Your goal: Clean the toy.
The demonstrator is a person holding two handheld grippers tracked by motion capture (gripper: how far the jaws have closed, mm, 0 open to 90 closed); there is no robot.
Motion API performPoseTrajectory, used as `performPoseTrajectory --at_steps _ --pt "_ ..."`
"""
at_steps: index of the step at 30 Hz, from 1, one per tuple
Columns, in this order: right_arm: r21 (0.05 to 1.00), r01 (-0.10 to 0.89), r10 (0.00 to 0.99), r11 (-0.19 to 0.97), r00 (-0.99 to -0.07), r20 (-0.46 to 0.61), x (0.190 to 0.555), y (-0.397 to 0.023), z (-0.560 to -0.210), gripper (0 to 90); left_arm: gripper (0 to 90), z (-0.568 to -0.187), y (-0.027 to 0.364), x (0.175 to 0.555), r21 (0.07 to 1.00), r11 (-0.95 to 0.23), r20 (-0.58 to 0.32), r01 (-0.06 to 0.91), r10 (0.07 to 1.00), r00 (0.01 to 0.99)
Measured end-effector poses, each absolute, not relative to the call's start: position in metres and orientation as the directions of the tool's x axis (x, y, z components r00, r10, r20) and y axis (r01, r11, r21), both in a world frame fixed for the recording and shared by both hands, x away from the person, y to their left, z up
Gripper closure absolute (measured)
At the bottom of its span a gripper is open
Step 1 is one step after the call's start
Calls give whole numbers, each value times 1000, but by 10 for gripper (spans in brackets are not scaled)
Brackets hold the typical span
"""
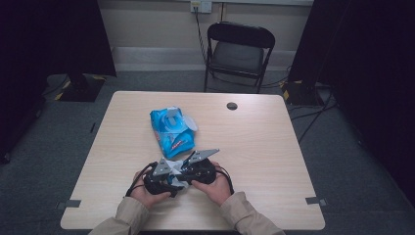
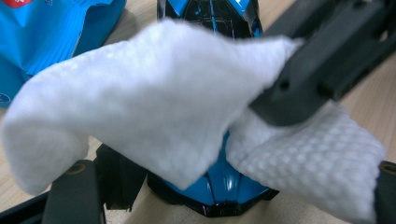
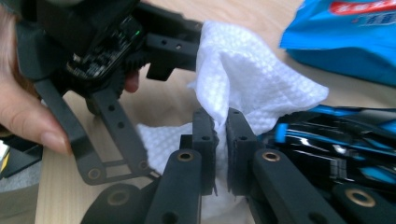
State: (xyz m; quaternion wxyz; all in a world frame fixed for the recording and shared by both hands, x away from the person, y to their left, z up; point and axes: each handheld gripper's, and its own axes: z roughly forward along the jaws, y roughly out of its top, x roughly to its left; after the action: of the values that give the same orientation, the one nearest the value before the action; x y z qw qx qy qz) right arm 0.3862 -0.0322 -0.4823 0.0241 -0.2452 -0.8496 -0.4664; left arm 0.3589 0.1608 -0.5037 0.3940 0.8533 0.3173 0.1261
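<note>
Currently wiping a glossy blue-and-black toy car (image 2: 219,182) with a wet wipe (image 2: 154,102), near the counter's (image 1: 264,147) front edge.

Left gripper (image 1: 159,178): fingers spread wide around the car, which sits between them in the left gripper view; looks like they grip its flanks, though the wipe hides the contact. High view has this gripper left of the right one, both hands close together.

Wet wipe: draped over the car's top. Soft, limp, damp, will bunch and slide. Best held by a gathered fold, as now.

Right gripper (image 3: 222,135): fingers nearly closed, pinching a fold of the wipe between the pads.

Car: hard shiny shell, likely slippery and light; hold it by the sides, low, so the wipe has room on top.

Blue wet-wipe pack (image 1: 171,129) lies farther back on the counter, flap open.
</note>
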Motion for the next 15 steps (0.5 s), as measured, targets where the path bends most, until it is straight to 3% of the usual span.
performPoseTrajectory --at_steps 15 --pt "782 449 449 431 -859 246 399 -54 -477 847 255 -504 161 359 753 -487 -38 444 641 767"
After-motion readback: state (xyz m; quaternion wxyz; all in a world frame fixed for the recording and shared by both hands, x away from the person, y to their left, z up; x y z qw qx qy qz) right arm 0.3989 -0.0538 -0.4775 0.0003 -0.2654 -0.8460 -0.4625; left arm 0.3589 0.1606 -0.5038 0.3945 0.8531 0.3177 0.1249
